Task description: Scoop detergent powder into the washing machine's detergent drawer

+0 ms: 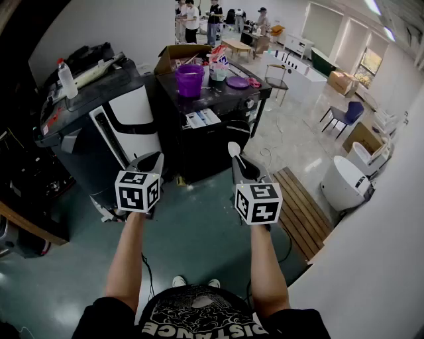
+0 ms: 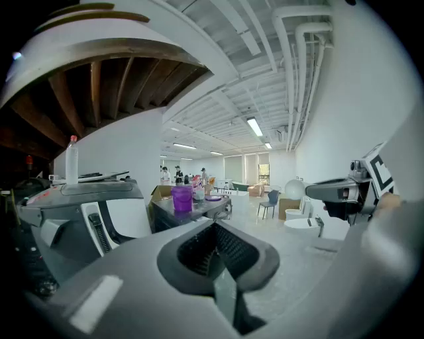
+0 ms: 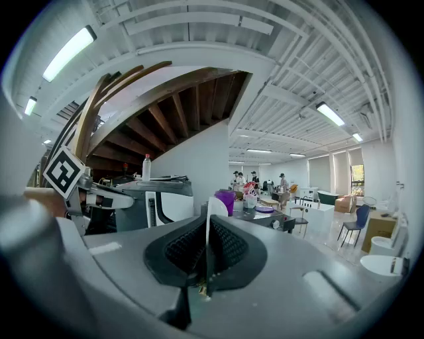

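In the head view my two grippers are held side by side at waist height over the green floor. My right gripper (image 1: 238,163) (image 3: 207,242) is shut on the handle of a white spoon (image 1: 233,149) (image 3: 213,208), whose bowl sticks up past the jaws. My left gripper (image 1: 153,159) (image 2: 215,248) is shut with nothing in it. Ahead stands a black washing machine (image 1: 215,122) (image 3: 281,222) with a knob on its front. A purple tub (image 1: 190,79) (image 2: 181,197) (image 3: 227,198) and a purple lid (image 1: 237,82) rest on top. No drawer can be made out.
A grey and white appliance (image 1: 126,119) with a plastic bottle (image 1: 66,78) on it stands left of the washer. A cardboard box (image 1: 175,56) sits behind. To the right lie a wooden slat platform (image 1: 301,205), a white round tub (image 1: 344,182) and a blue chair (image 1: 348,114). People (image 1: 199,16) stand far back.
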`<state>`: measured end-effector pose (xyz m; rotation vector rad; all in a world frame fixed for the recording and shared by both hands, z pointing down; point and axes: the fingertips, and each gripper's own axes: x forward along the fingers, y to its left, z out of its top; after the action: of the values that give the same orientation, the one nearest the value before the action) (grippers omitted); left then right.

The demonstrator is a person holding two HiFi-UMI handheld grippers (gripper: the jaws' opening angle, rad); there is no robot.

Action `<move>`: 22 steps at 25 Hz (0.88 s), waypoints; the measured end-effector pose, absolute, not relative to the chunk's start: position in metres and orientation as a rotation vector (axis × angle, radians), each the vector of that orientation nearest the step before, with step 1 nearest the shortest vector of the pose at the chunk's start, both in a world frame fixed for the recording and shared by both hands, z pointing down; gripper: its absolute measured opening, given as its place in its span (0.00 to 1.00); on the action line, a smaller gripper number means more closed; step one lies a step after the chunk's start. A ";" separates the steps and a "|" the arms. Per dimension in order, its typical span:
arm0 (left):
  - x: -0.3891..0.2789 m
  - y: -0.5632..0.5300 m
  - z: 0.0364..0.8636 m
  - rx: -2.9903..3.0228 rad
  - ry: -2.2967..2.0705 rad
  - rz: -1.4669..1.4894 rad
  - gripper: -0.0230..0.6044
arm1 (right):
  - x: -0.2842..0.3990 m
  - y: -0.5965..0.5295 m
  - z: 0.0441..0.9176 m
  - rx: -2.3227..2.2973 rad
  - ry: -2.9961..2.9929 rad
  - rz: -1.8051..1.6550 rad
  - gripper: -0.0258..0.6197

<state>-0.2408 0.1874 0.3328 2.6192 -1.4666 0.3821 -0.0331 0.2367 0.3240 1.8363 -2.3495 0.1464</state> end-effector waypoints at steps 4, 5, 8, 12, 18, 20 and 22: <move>-0.234 0.188 0.333 2.622 -1.462 0.387 0.04 | -0.029 0.237 0.324 1.835 -2.354 0.139 0.09; -0.231 0.189 0.333 2.623 -1.461 0.388 0.04 | -0.027 0.237 0.324 1.837 -2.358 0.137 0.09; -0.223 0.189 0.334 2.624 -1.460 0.391 0.04 | -0.022 0.237 0.323 1.836 -2.370 0.142 0.09; -0.211 0.185 0.336 2.621 -1.460 0.397 0.04 | -0.012 0.233 0.325 1.833 -2.382 0.155 0.09; -0.183 0.174 0.334 2.628 -1.458 0.398 0.04 | 0.010 0.229 0.325 1.797 -2.391 0.143 0.09; -0.171 0.171 0.332 2.638 -1.460 0.392 0.04 | 0.019 0.228 0.326 1.790 -2.390 0.133 0.09; -0.160 0.169 0.330 2.648 -1.459 0.389 0.04 | 0.029 0.225 0.328 1.789 -2.391 0.130 0.09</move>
<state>-0.1596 0.1687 0.3304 2.6479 -1.4589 0.3890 0.0286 0.2254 0.3276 1.7892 -2.3915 0.1298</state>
